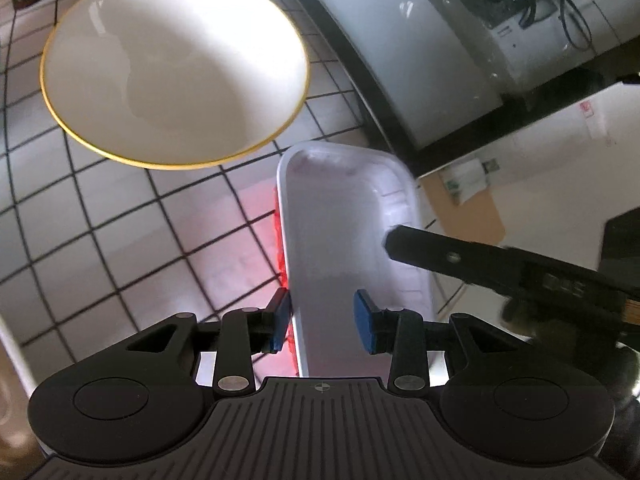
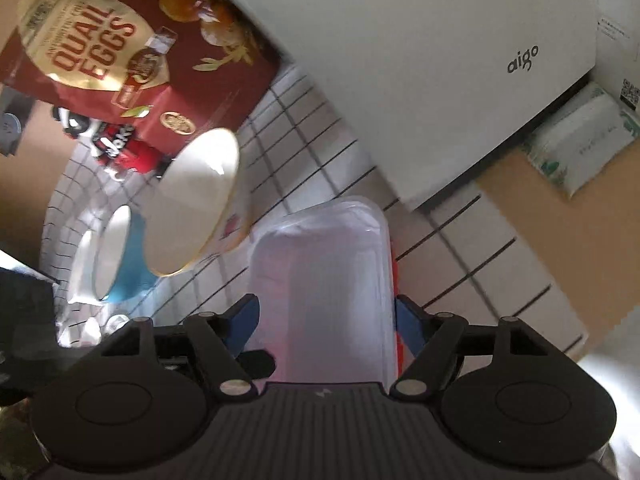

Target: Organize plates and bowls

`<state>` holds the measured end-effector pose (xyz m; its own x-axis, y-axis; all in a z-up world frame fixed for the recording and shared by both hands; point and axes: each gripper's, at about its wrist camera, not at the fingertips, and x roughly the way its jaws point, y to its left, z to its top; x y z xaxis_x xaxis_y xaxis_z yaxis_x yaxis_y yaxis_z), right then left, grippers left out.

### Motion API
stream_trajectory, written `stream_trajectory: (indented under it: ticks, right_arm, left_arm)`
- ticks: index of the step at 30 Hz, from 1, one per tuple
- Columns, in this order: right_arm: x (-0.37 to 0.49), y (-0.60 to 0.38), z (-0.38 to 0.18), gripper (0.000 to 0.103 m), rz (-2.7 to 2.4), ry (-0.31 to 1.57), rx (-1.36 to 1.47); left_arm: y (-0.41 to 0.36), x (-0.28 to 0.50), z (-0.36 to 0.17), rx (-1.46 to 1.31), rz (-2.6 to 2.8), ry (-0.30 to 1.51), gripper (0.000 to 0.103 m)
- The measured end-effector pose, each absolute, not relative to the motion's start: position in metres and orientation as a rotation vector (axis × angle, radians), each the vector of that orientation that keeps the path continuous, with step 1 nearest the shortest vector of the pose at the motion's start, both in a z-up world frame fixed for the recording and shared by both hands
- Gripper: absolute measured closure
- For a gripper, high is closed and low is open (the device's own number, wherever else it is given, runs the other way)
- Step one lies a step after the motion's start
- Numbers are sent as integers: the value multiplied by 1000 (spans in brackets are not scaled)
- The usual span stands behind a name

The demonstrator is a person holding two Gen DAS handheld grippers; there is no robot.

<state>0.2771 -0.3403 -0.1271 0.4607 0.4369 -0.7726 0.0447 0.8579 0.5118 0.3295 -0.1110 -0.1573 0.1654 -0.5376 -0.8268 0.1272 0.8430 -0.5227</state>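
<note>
Your left gripper (image 1: 323, 322) stands with its blue pads apart, straddling the near left rim of the white rectangular tray (image 1: 340, 224): one pad sits just outside the rim beside a red edge under the tray, the other hangs over the tray's inside, and neither presses on it. Your right gripper (image 2: 324, 326) has the same tray (image 2: 320, 280) between its fingers, one blue pad on each long side; the pads sit right at the tray's walls, but you cannot tell from this view whether they press or merely flank it. In the left wrist view, one dark finger of that right gripper reaches in from the right, its tip at the tray's far right rim. The tray lies on the white tiled counter (image 1: 120, 240), near the counter's right edge. Just beyond the tray, up and to the left, is the white bowl with the yellow rim (image 1: 176, 68), apart from the tray and from both grippers. From the right wrist view you see that bowl (image 2: 192, 204) tilted toward the camera, with a blue bowl (image 2: 124, 256) beside it. Behind them lie a red quail-egg box (image 2: 120, 52) and a white appliance (image 2: 400, 60).
</note>
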Motion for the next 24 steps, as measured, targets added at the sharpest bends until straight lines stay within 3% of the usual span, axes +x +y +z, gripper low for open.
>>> stream_trajectory:
  ticks: [3,5,13,18,24]
  right_arm:
    - [272,-342,-125,27,213,1043,456]
    - [260,-336,-117,19,180,977,365]
    - [215,-261,-71,6,259,710,10]
    - [239,-189,-81,2,468,840,126]
    - [261,-126,-113,2,591,996,126]
  left_arm:
    - [-107,324,-153,-404,-509,1337,65]
    - [-102,318,-143,-405,-523,1316,65]
    - [-18,263,-69,-462,-458,1067,65]
    - [65,225,-52,-423,-72,934,65]
    - [129,183,-89,-602,198,976,65]
